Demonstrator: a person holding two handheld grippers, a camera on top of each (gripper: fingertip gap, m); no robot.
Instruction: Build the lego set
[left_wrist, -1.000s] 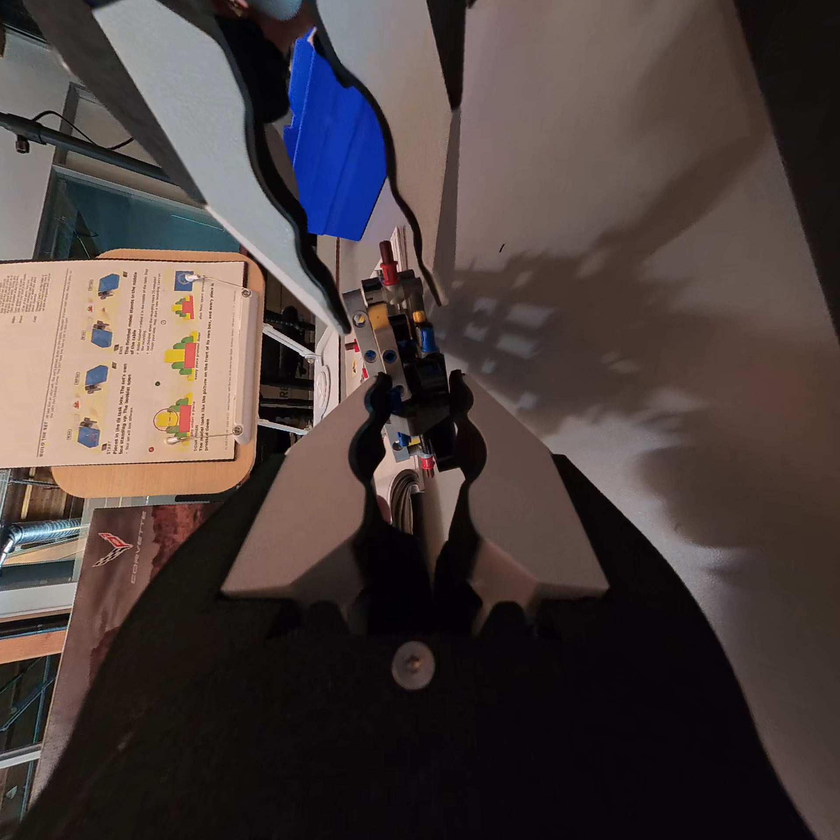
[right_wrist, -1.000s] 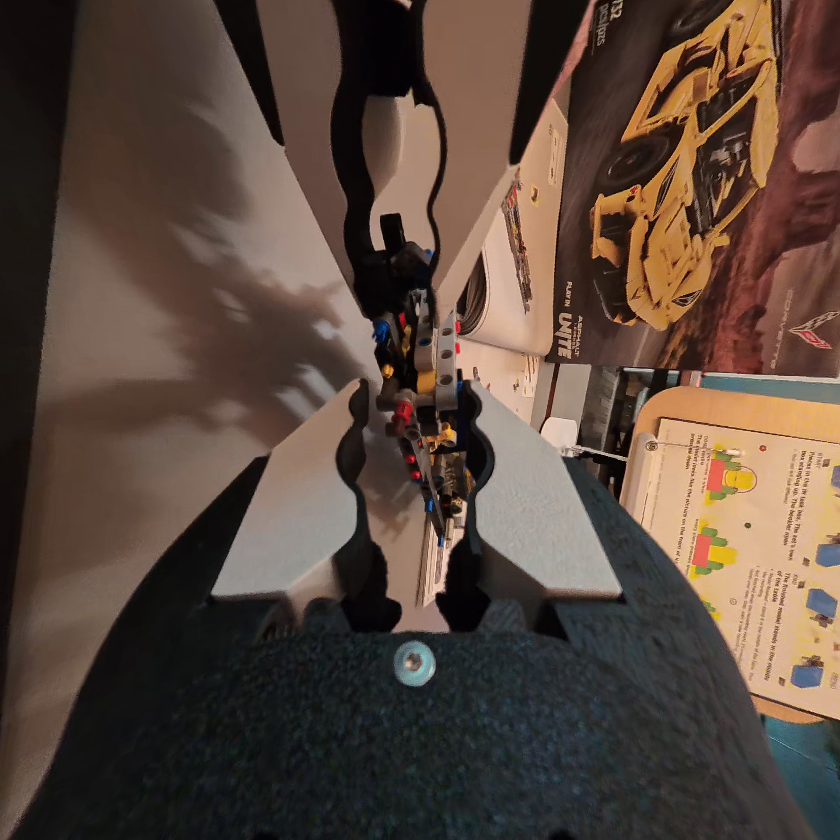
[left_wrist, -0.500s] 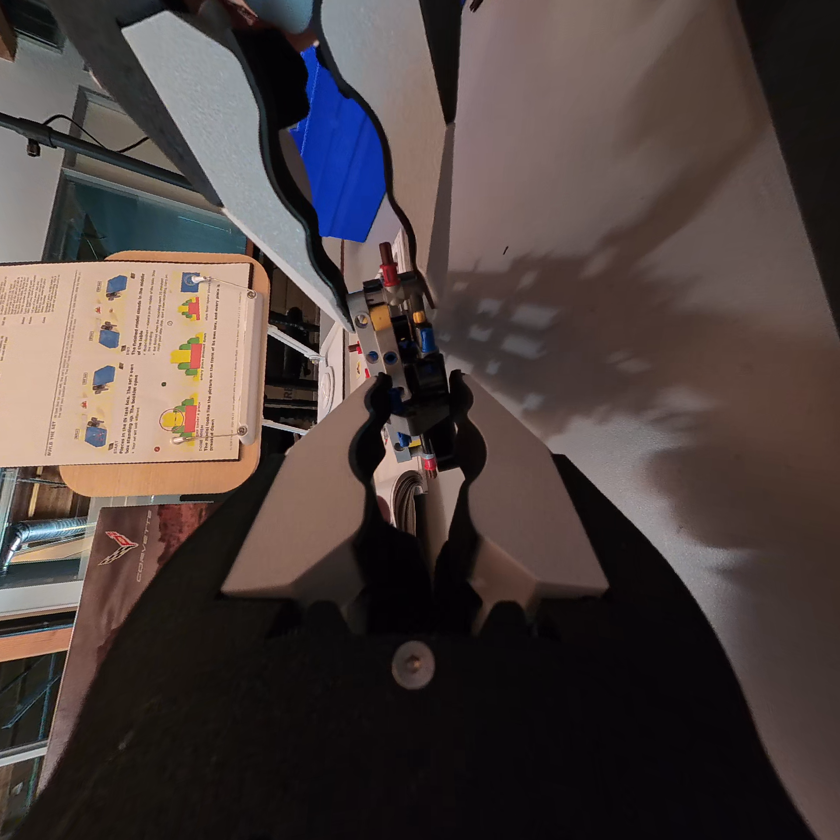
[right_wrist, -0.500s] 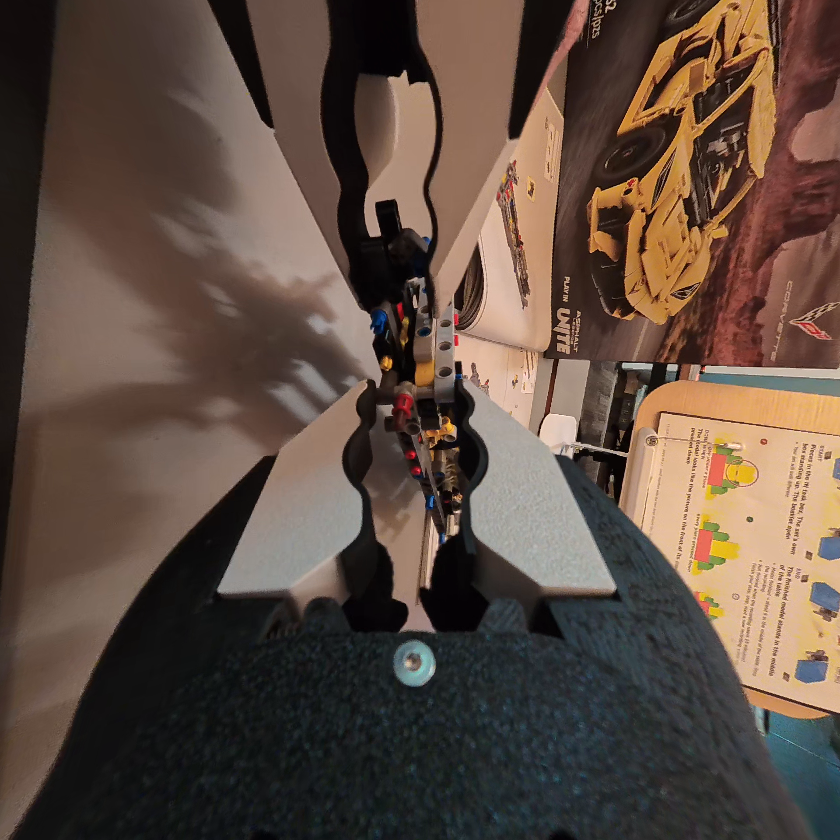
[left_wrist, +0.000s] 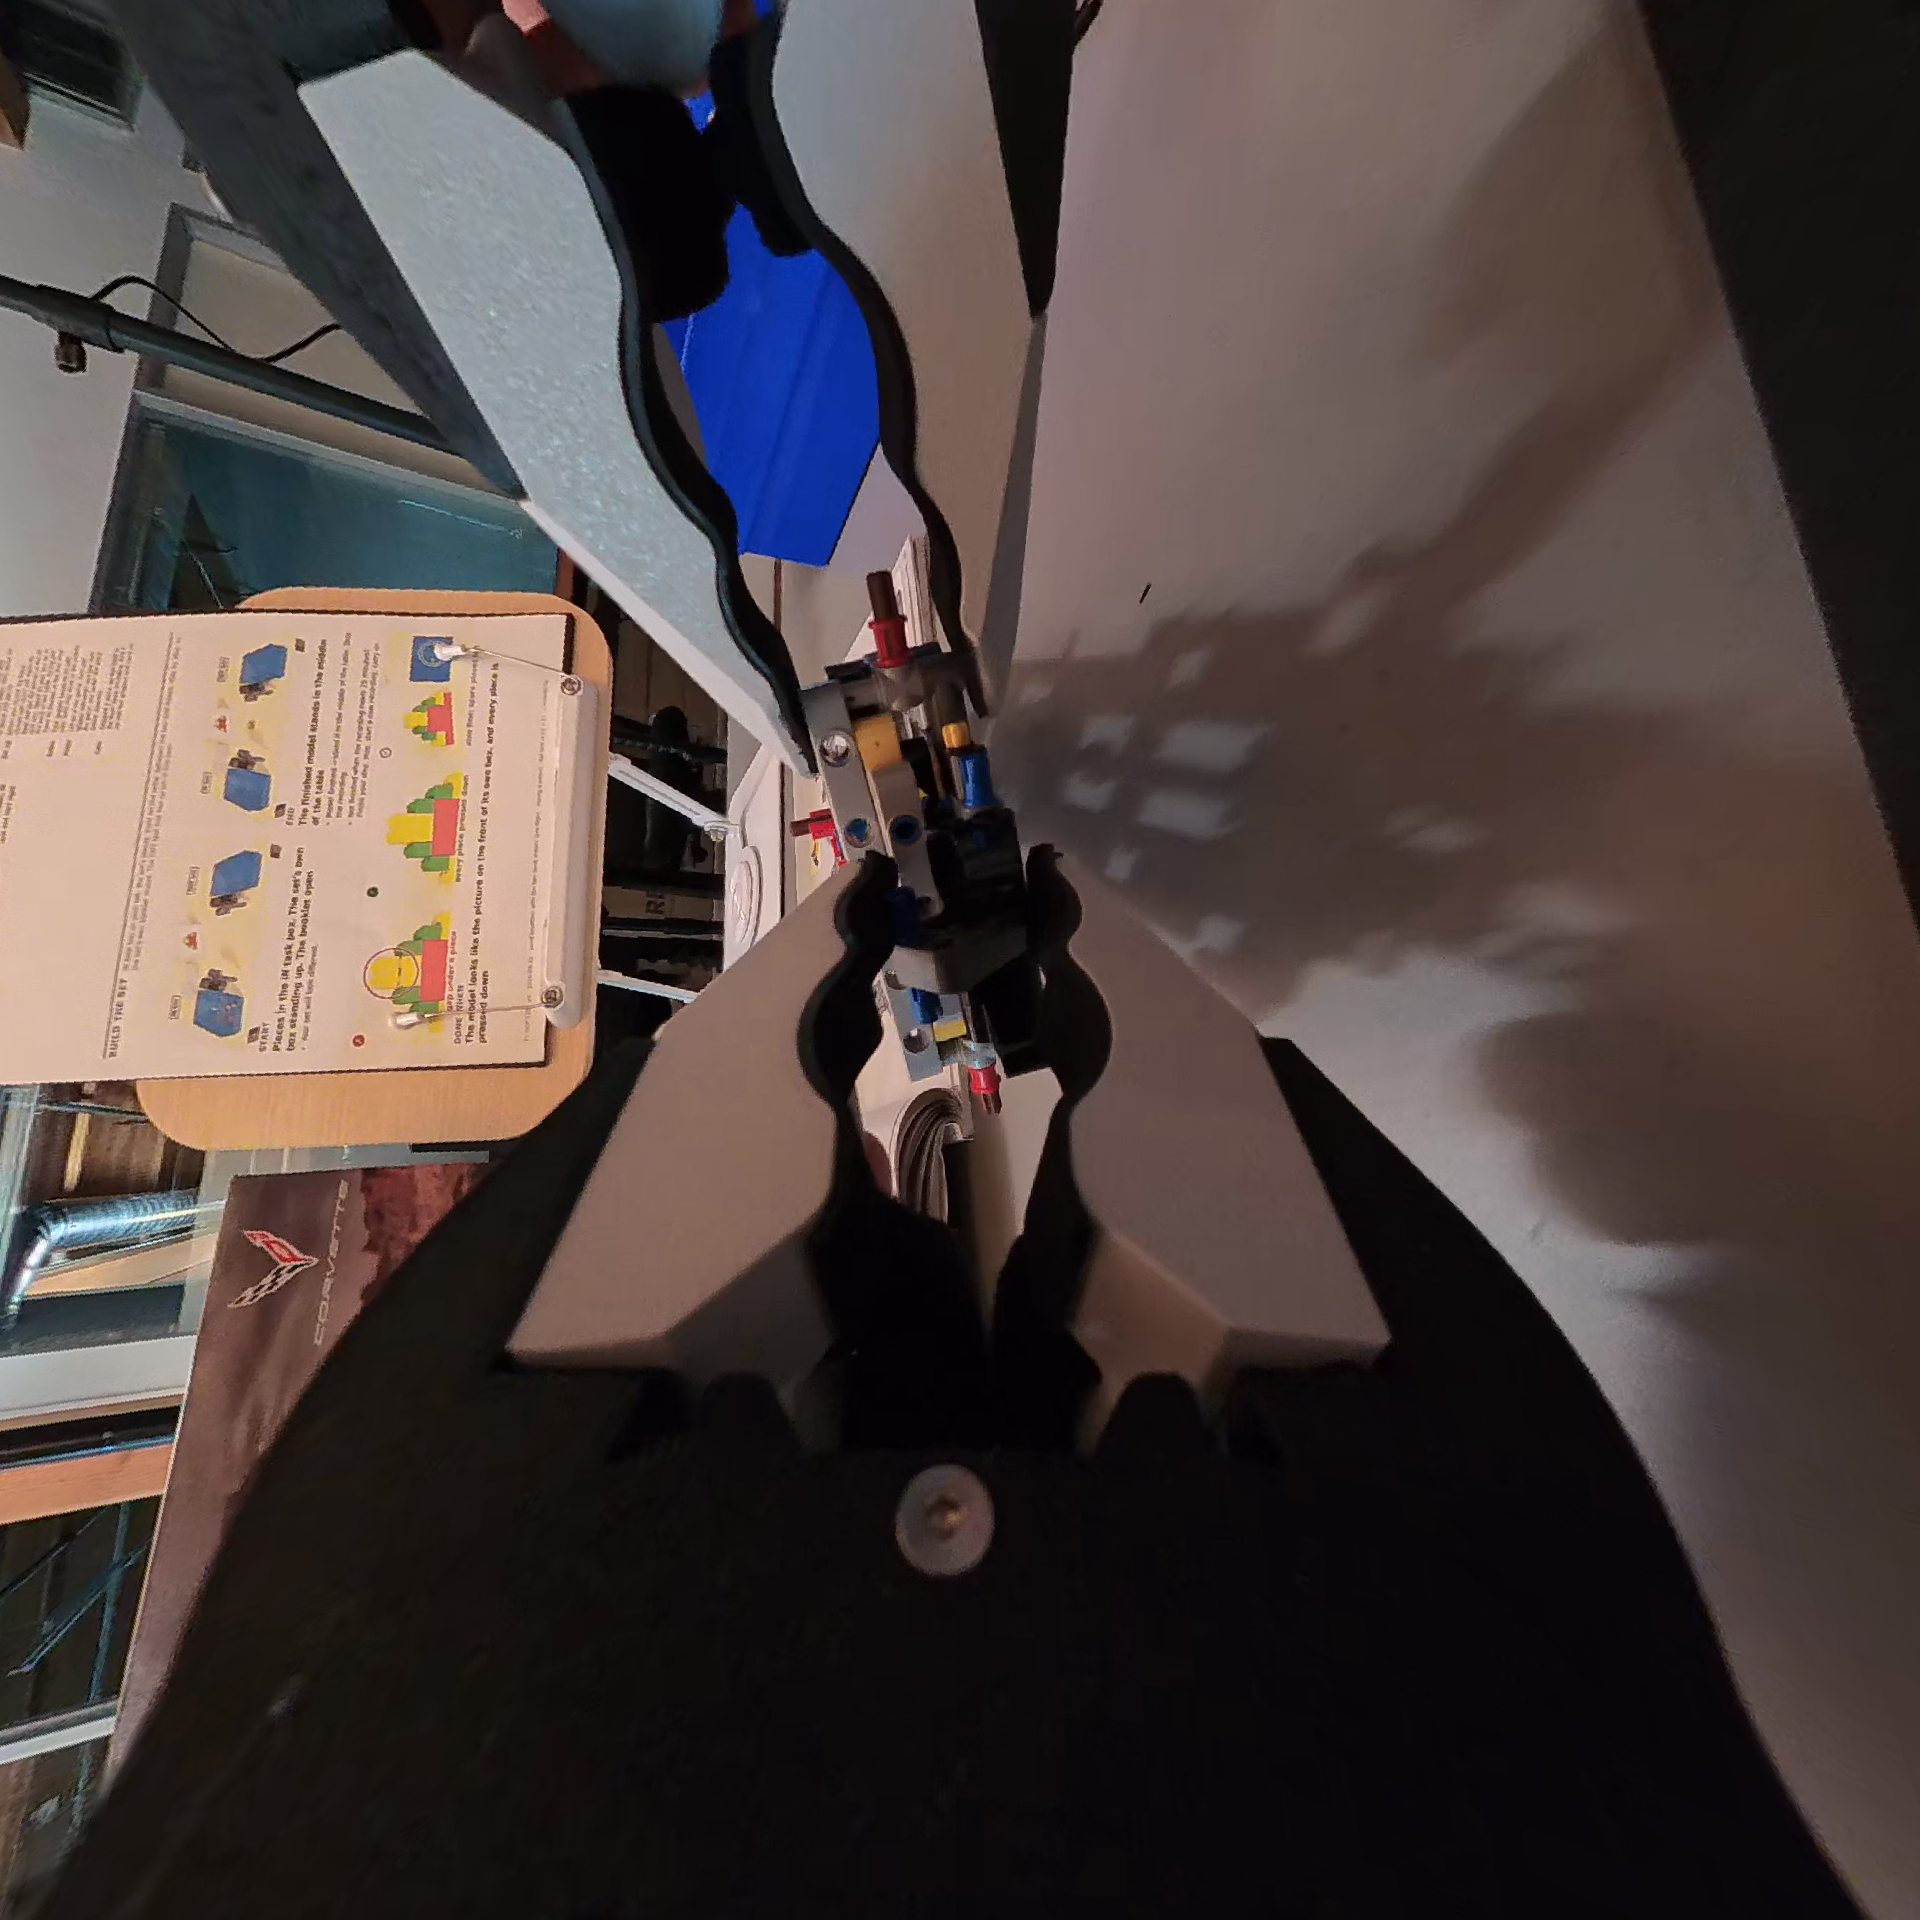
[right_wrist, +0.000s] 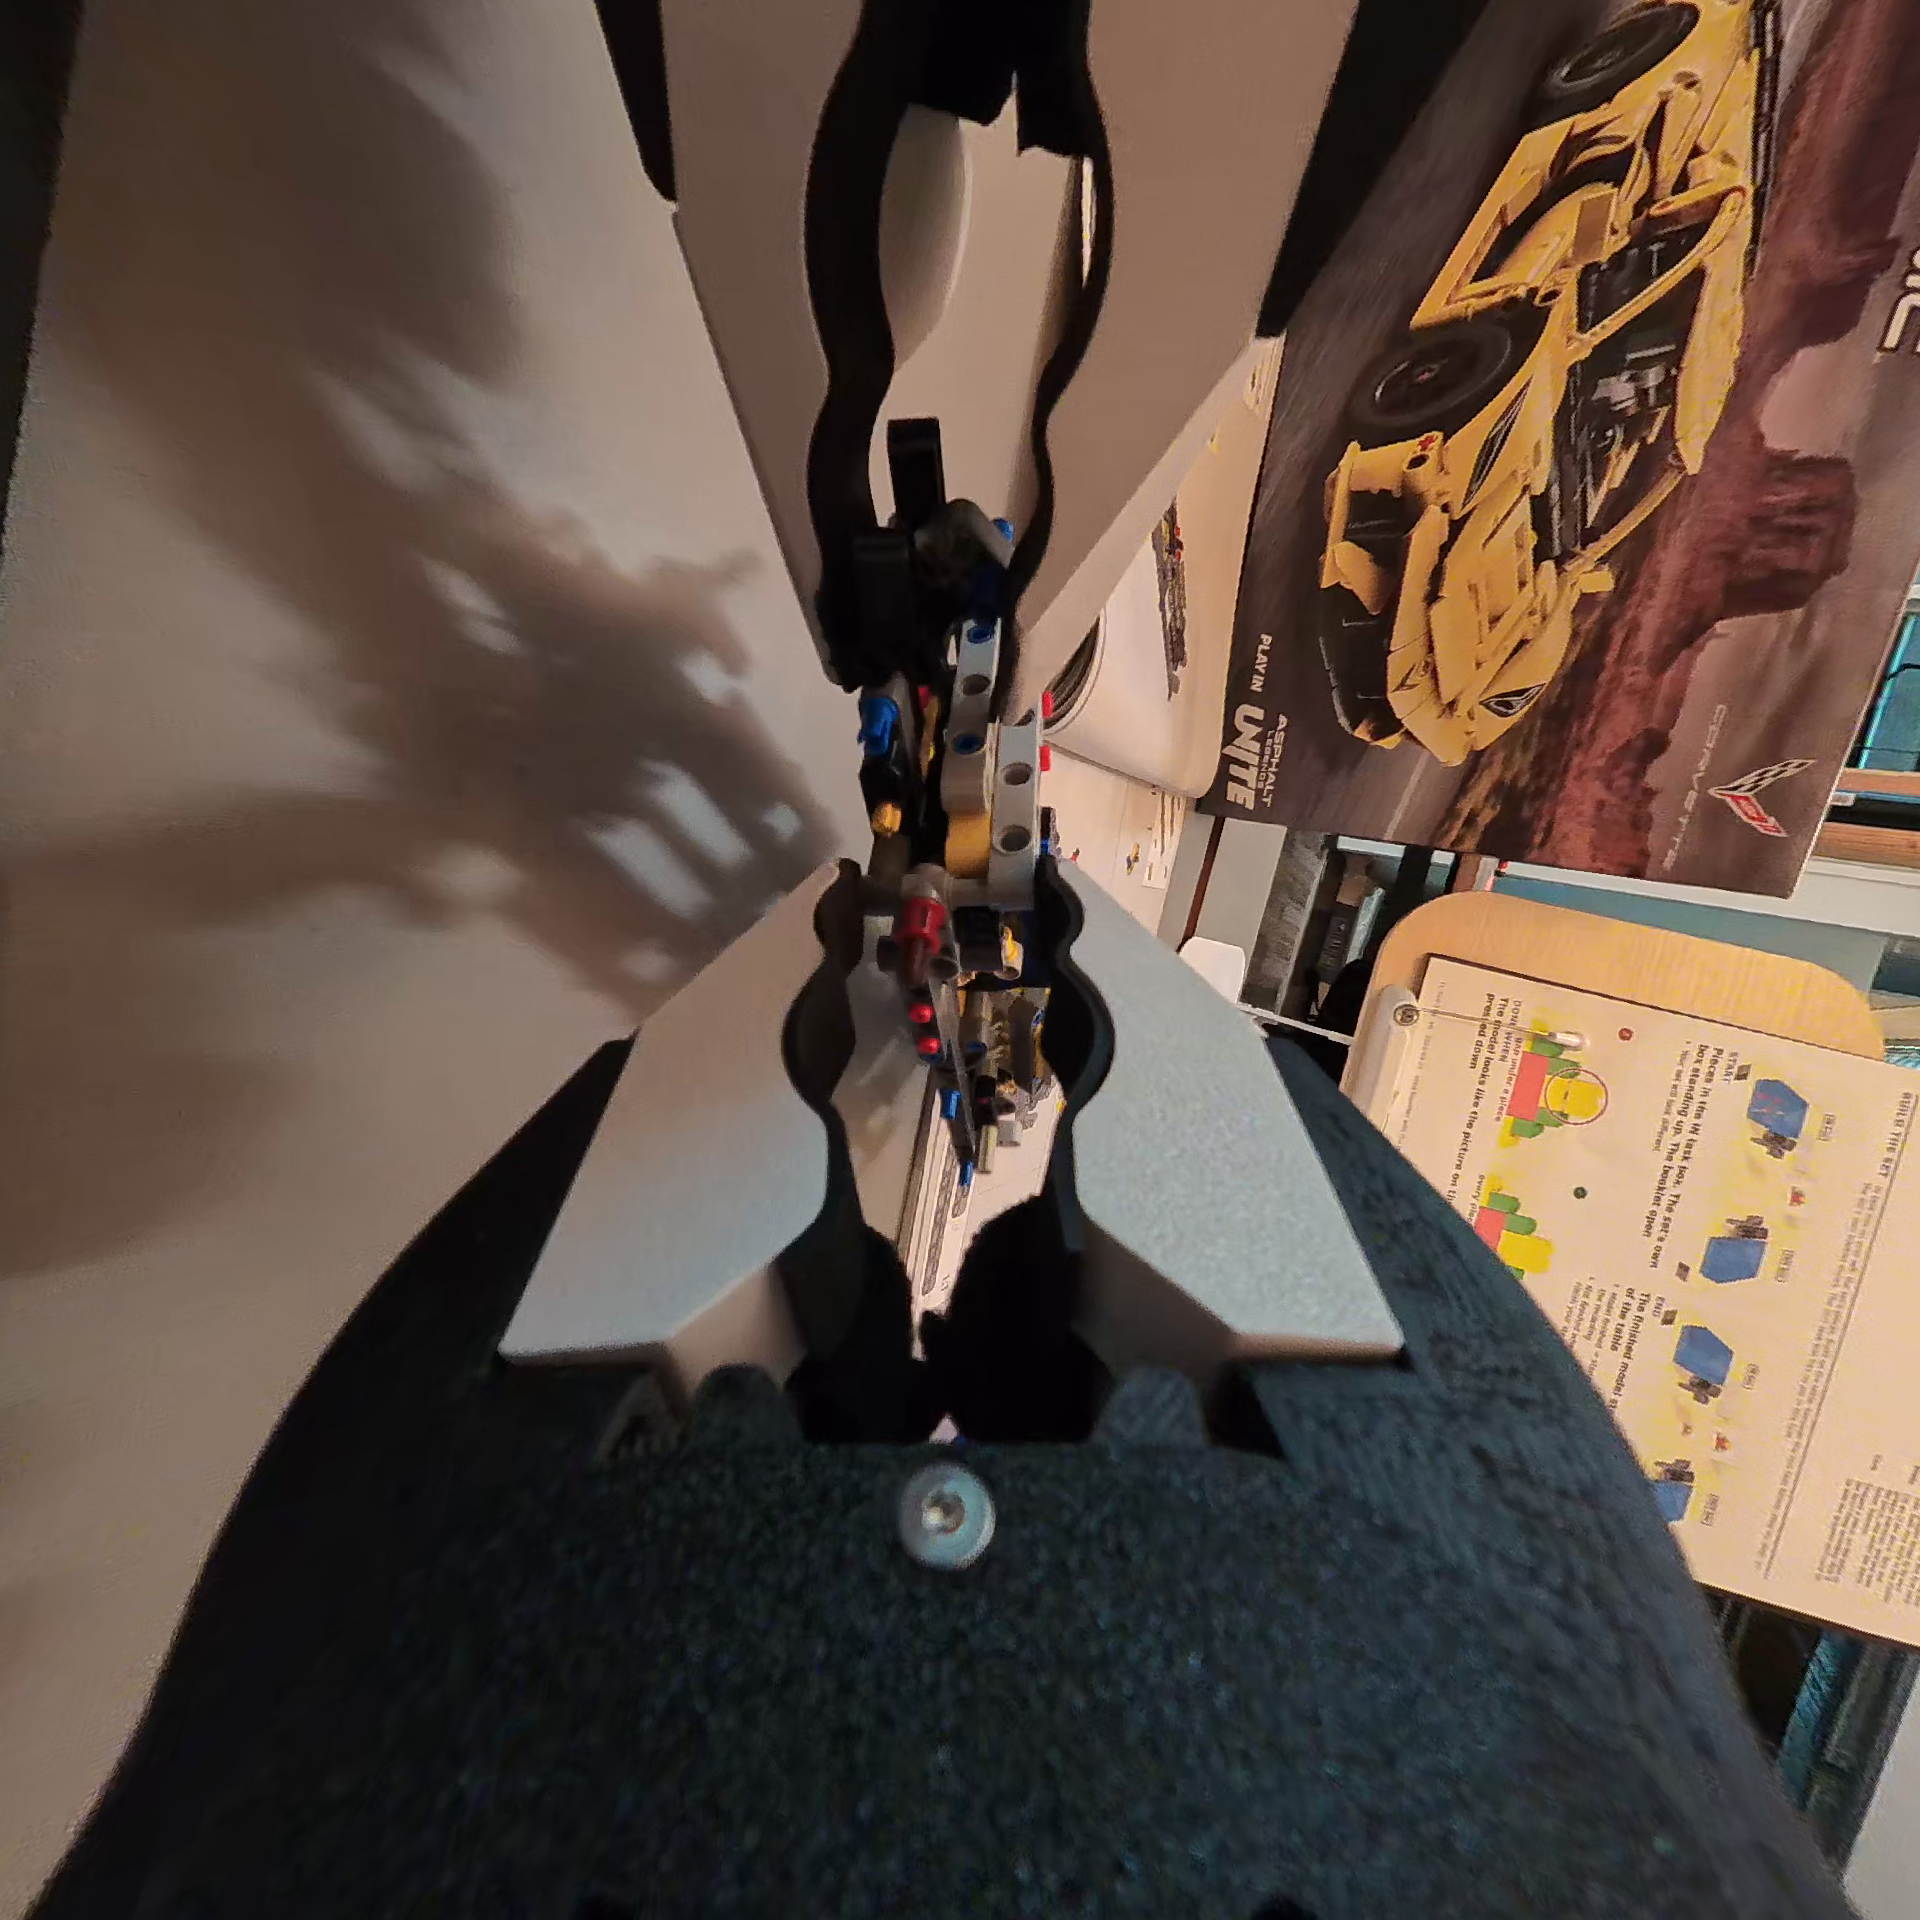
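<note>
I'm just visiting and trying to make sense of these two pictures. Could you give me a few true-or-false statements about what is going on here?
1. Both grippers grip one lego assembly. True.
2. The left gripper is empty. False: it is shut on the assembly's black end.
3. The set's box shows a red truck. False: a yellow car.
4. An instruction sheet sits on a wooden board. True.
5. The right gripper is wide open. False: closed on the assembly.

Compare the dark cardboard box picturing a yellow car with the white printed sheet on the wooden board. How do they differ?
The dark cardboard box shows one large picture; the white printed sheet shows many small ones. The box is dark, the sheet pale. Both bear printing.
</note>
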